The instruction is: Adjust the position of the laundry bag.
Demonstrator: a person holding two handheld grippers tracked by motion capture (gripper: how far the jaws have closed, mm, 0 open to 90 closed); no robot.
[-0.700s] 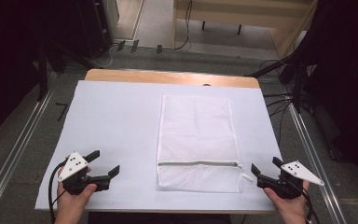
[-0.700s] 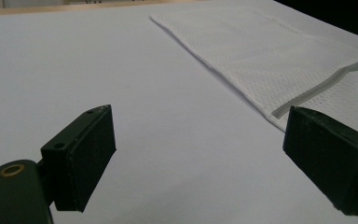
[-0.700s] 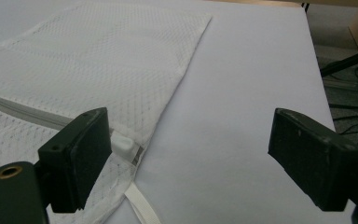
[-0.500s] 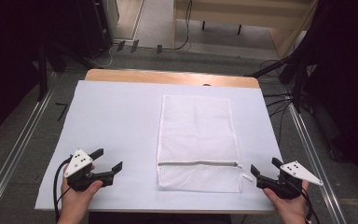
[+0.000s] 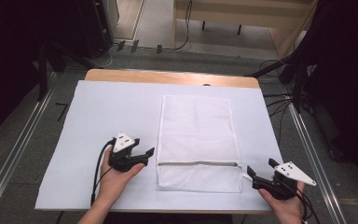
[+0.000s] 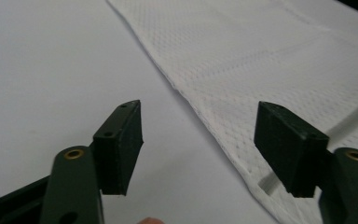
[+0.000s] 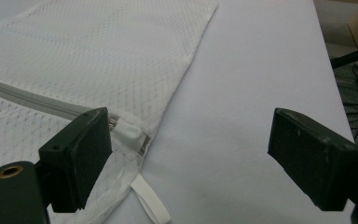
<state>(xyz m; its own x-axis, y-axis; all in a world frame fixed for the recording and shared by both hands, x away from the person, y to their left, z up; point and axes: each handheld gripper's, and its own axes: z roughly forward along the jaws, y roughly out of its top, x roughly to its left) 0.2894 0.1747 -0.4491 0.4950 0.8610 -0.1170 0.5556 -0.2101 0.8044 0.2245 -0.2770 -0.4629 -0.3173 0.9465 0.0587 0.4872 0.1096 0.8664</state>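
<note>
One bench (image 5: pixel 121 107), white-covered, with mesh bag (image 5: pixel 198 135) flat along its middle, zipper (image 5: pixel 198 164) near the front edge. Left gripper (image 5: pixel 142 155) now moved in from the front-left corner to just beside the bag's left edge, spread. Right gripper (image 5: pixel 256 176) unmoved by the zipper's end, spread. Probably readying to open it.

High view: you look down and forward over the whole table (image 5: pixel 121 107). Each gripper view sits low and close behind its own jaws, skimming the surface. All three share the white mesh bag (image 5: pixel 198 135) (image 6: pixel 270 70) (image 7: pixel 98 60).
</note>
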